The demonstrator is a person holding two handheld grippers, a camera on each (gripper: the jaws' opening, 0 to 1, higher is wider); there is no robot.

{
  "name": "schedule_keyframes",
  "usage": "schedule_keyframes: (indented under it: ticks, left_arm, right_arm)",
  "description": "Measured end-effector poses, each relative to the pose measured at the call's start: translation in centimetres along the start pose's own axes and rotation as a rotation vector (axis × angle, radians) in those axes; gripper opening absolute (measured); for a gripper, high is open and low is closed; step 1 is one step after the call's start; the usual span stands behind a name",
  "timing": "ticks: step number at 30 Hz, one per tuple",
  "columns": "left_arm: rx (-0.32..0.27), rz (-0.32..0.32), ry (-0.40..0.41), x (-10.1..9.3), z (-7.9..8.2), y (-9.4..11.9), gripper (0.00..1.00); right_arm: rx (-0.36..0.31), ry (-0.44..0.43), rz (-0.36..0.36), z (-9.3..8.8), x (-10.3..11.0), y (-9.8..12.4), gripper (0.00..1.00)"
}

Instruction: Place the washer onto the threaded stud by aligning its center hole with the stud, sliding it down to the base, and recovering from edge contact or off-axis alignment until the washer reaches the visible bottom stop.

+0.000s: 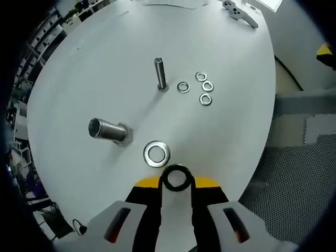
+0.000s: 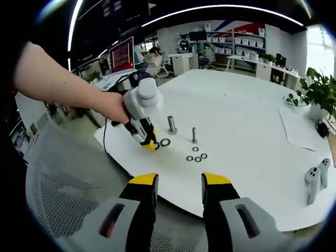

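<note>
- Left gripper [image 1: 177,185]: jaws pinching a dark washer [image 1: 176,177] at the yellow tips, ring face-on to the camera, held just above the near edge of the white table [image 1: 94,68].
- Right gripper view shows the same left gripper [image 2: 150,146] in a person's hand [image 2: 113,107], tip low over the table edge, a dark ring at its tip.
- Large silver washer [image 1: 156,154] lies flat on the table just beyond the held washer, apart from it.
- Thick threaded stud [image 1: 107,129] stands upright on its hex base, left of the large washer; nothing on it.
- Thin threaded stud [image 1: 160,74] stands further back, also bare.
- Four small washers [image 1: 206,86] lie loose right of the thin stud: one just beside its base, three clustered further right.
- Right gripper [image 2: 179,186]: jaws spread wide, nothing between them, held off the table over a mesh chair [image 2: 58,178], well apart from the studs.
- Two white controllers [image 2: 316,181] on the table's right side; potted plant [image 2: 315,94] near the far right edge.
</note>
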State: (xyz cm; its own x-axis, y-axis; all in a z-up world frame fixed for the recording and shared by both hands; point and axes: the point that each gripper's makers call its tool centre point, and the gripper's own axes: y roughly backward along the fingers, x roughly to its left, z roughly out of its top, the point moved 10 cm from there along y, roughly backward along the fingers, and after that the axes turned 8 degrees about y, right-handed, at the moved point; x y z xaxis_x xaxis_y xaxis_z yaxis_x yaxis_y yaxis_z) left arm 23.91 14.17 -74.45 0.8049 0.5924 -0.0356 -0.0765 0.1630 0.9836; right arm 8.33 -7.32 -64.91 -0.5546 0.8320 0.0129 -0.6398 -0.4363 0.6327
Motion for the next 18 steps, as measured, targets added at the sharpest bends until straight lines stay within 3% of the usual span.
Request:
schedule_keyframes:
  ticks: [8, 18]
  left_arm:
    - [-0.056, 0.017, -0.016, 1.9, 1.9, 2.7, 0.18]
    - [-0.083, 0.047, -0.03, 3.5, 3.8, 4.5, 0.18]
  right_arm:
    - [-0.007, -0.003, 0.005, 0.1, 0.1, 0.0, 0.36]
    - [-0.007, -0.003, 0.001, 0.1, 0.1, 0.0, 0.36]
